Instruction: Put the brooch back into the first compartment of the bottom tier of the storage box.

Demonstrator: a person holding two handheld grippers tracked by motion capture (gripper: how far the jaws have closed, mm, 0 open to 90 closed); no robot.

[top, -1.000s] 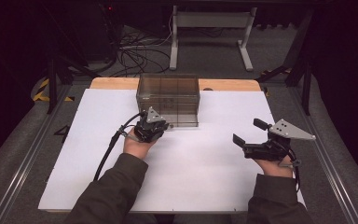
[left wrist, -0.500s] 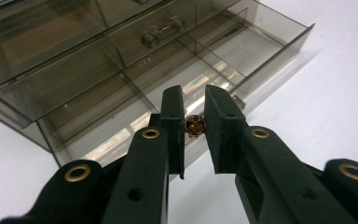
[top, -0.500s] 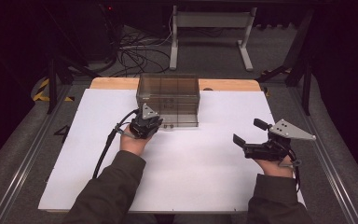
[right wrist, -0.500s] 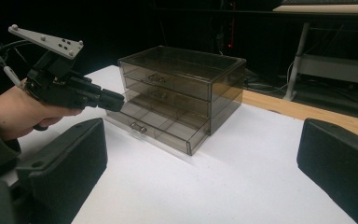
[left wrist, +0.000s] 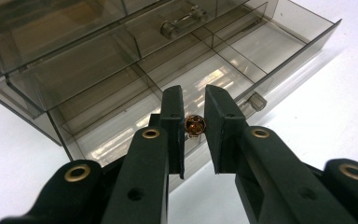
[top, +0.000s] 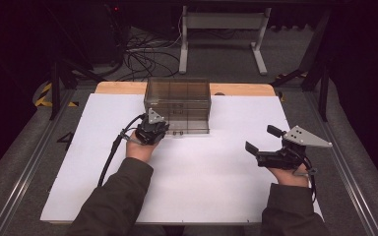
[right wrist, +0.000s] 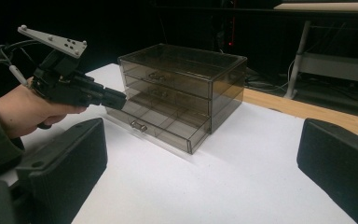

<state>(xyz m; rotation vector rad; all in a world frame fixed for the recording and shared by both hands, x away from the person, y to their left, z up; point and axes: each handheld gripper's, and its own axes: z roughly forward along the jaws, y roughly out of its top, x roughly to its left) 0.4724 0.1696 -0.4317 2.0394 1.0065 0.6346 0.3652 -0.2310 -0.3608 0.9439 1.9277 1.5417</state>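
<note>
The bottom drawer [left wrist: 177, 88] of the smoky transparent plastic drawer box [top: 178, 104] already stands pulled out on the white tabletop [top: 202, 182]. The left tool [left wrist: 195, 128] pinches a small amber bead [left wrist: 195, 125] above the drawer's compartments; dropping it in and closing the drawer remain. The right tool [top: 262, 142] waits wide open, well apart.

no legible txt, no labels, no nos.

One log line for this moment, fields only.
left gripper: shut on small amber bead | over open bottom drawer | right gripper: open, holds nothing
</note>
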